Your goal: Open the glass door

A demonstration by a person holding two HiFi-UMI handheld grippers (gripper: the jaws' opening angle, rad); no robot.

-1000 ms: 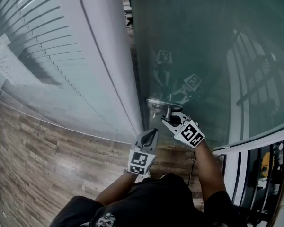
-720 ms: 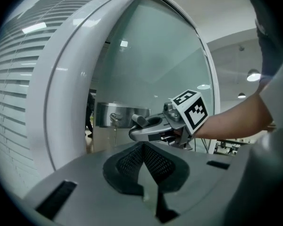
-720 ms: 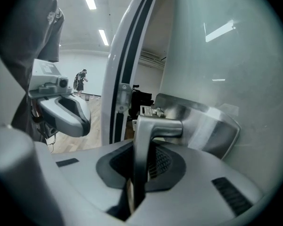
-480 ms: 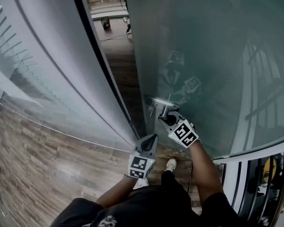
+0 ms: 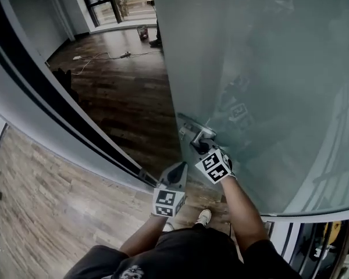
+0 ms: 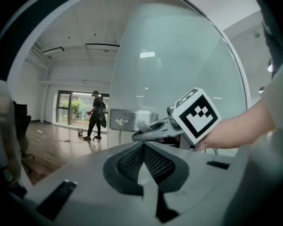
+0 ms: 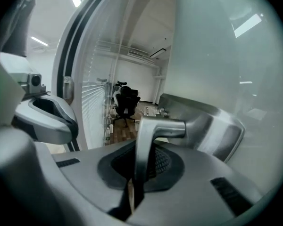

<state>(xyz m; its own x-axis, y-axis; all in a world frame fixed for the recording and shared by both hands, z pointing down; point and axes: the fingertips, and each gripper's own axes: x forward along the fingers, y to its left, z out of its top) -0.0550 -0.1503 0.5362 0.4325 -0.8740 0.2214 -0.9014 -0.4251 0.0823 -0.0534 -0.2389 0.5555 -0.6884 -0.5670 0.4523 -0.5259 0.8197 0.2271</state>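
Standing open, the glass door [image 5: 250, 68] has one handle [image 7: 146, 140], right gripper [image 5: 200, 147] jaws closing tight on it. Left gripper [image 5: 178, 167] just beside the door's edge, jaws together, empty. Past the door: one person [image 6: 96, 114], one cable [image 5: 104, 56] across the floor [image 5: 122, 100].

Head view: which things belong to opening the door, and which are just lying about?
Job: glass door; door handle; right gripper, jaws closing on that handle.
Lying about or idle: floor cable; office chair; left gripper, shut and empty.
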